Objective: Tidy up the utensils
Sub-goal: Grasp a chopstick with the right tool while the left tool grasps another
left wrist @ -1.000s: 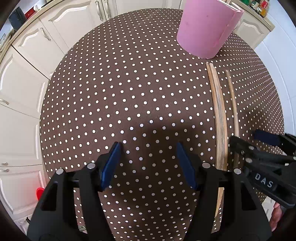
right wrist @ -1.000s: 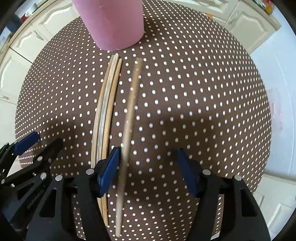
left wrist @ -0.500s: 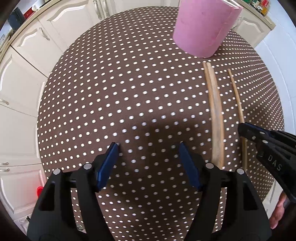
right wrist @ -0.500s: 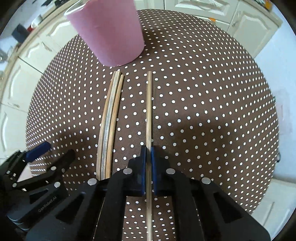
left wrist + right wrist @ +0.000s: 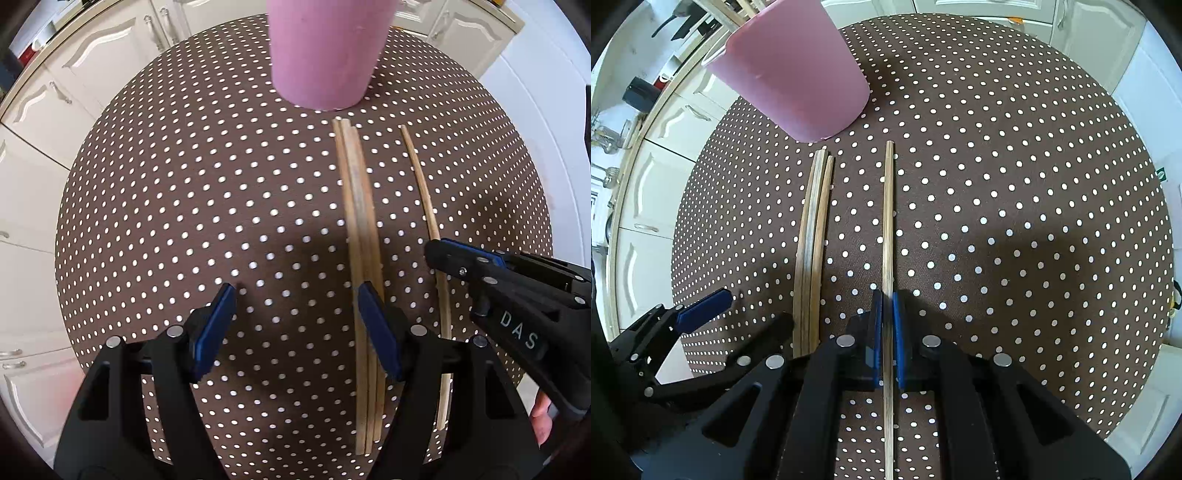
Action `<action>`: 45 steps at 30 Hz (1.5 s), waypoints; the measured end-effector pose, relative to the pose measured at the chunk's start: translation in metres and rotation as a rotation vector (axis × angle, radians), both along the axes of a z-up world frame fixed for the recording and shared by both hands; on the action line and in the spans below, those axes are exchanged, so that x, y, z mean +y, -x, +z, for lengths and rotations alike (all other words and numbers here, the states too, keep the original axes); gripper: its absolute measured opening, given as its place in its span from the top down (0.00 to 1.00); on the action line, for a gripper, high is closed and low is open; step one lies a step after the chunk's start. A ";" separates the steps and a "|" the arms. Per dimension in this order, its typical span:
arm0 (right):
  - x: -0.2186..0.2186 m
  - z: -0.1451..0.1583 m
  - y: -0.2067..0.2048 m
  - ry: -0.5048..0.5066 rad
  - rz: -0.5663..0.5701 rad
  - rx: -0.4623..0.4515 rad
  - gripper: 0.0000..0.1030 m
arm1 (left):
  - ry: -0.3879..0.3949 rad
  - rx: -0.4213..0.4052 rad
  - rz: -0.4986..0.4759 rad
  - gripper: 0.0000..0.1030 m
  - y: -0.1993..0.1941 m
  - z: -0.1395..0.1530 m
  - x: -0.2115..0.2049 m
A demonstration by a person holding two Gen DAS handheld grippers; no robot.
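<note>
Right gripper pinches one chopstick; spread left gripper flanks the bundle.

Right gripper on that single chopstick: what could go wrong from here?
1. The right gripper pinches the single chopstick well off its middle, so the long free end may droop or swivel when lifted.
2. The pink cup stands just past the stick's tip; a forward swing could knock it.
3. The open left gripper sits over the bundle of chopsticks and might scatter it.
</note>
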State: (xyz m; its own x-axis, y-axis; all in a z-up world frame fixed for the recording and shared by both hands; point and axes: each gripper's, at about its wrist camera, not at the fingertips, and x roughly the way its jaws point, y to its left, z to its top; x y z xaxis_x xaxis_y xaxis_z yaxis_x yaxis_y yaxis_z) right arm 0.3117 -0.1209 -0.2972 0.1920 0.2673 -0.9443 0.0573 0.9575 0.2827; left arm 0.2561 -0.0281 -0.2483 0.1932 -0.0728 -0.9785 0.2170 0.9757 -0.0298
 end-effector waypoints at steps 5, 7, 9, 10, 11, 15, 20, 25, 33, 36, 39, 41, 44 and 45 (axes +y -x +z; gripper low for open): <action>-0.005 0.007 0.004 -0.019 -0.002 0.005 0.95 | -0.047 -0.006 0.001 0.29 -0.003 -0.002 -0.023; -0.002 0.006 0.003 -0.034 -0.016 0.007 0.95 | -0.066 -0.016 0.001 0.26 -0.005 -0.003 -0.030; -0.004 -0.001 0.001 -0.042 -0.025 0.005 0.95 | -0.091 -0.030 -0.006 0.26 -0.008 -0.002 -0.034; -0.008 -0.002 0.000 -0.045 -0.026 0.006 0.95 | -0.106 -0.040 -0.013 0.26 -0.008 -0.001 -0.039; -0.011 -0.003 0.000 -0.047 -0.027 0.007 0.96 | -0.121 -0.050 -0.019 0.26 -0.009 -0.001 -0.043; -0.021 -0.002 -0.001 -0.060 -0.042 0.016 0.96 | -0.143 -0.082 -0.021 0.26 -0.010 -0.001 -0.056; -0.034 0.000 -0.002 -0.091 -0.061 0.030 0.96 | -0.133 -0.051 0.013 0.27 -0.013 -0.001 -0.064; -0.052 0.001 -0.006 -0.125 -0.093 0.056 0.96 | -0.155 0.010 0.029 0.27 -0.020 -0.001 -0.064; -0.077 0.003 -0.013 -0.138 -0.112 0.066 0.96 | -0.036 0.055 0.130 0.65 -0.040 0.001 -0.053; -0.082 0.006 -0.015 -0.125 -0.112 0.069 0.96 | -0.024 0.025 0.139 0.87 -0.040 0.006 -0.051; -0.088 0.008 -0.015 -0.128 -0.116 0.069 0.96 | -0.012 0.021 0.143 0.94 -0.040 0.010 -0.045; -0.090 0.008 -0.015 -0.126 -0.117 0.069 0.96 | 0.001 0.019 0.156 0.94 -0.039 0.009 -0.039; -0.091 0.010 -0.014 -0.118 -0.114 0.065 0.95 | -0.004 0.012 0.154 0.94 -0.039 0.015 -0.037; -0.082 0.010 -0.012 -0.117 -0.118 0.061 0.95 | 0.003 0.007 0.154 0.94 -0.032 0.020 -0.025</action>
State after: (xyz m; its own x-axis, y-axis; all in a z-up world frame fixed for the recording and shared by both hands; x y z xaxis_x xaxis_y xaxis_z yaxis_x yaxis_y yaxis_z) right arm 0.3238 -0.2029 -0.2875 0.1717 0.3550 -0.9190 0.1881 0.9039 0.3843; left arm 0.2884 -0.0531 -0.2286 0.1959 -0.0457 -0.9796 0.0649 0.9973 -0.0335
